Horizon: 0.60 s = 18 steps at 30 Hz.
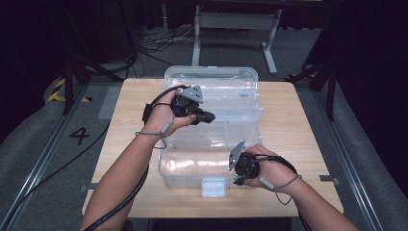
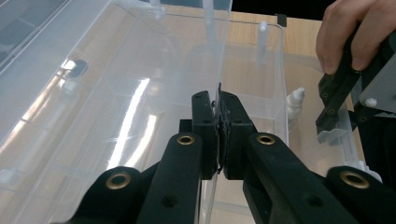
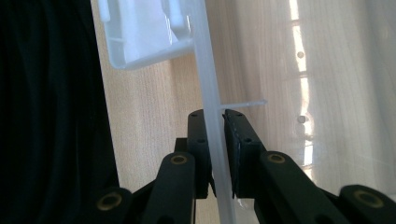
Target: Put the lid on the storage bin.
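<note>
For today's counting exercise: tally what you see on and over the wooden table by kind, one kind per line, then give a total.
Clear plastic storage box: 1
Clear box lid, open: 1
White latch on the box front: 1
Black claws, left claw and right claw: 2
Total: 5

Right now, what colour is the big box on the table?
The box is see-through, clear plastic with a whitish latch. The high view shows it best.

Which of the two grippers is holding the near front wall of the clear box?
The right gripper: it pinches the clear box beside its latch; the left gripper grips an inner wall.
</note>
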Each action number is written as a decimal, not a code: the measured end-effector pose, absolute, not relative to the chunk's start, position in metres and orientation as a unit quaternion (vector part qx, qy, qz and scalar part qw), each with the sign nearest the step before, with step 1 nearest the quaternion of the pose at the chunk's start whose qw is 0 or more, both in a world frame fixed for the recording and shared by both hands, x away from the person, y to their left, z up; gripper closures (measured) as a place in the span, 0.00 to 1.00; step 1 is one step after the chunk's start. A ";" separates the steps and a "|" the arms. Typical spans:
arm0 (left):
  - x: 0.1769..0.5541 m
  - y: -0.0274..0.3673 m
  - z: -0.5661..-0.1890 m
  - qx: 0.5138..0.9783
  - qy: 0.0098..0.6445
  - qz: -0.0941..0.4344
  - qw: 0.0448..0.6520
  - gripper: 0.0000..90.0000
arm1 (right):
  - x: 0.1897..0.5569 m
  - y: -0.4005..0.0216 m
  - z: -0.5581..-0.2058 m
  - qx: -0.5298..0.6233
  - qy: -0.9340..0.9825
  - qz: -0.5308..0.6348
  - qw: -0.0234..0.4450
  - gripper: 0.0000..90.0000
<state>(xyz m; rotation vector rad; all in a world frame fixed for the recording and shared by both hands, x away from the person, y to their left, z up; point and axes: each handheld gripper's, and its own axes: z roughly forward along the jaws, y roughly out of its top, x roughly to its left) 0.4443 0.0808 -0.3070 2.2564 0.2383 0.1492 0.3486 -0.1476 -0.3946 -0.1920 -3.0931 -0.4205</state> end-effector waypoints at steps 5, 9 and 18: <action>0.439 0.081 -0.307 0.901 0.090 0.060 0.420 0.96 | 0.348 -0.148 -0.395 -0.061 -0.989 -0.135 0.006 0.90; 0.434 0.082 -0.307 0.901 0.090 0.061 0.420 0.97 | 0.348 -0.148 -0.395 -0.061 -0.989 -0.135 0.006 0.90; 0.425 0.082 -0.308 0.900 0.088 0.060 0.422 0.97 | 0.349 -0.149 -0.392 -0.057 -0.988 -0.144 0.006 0.87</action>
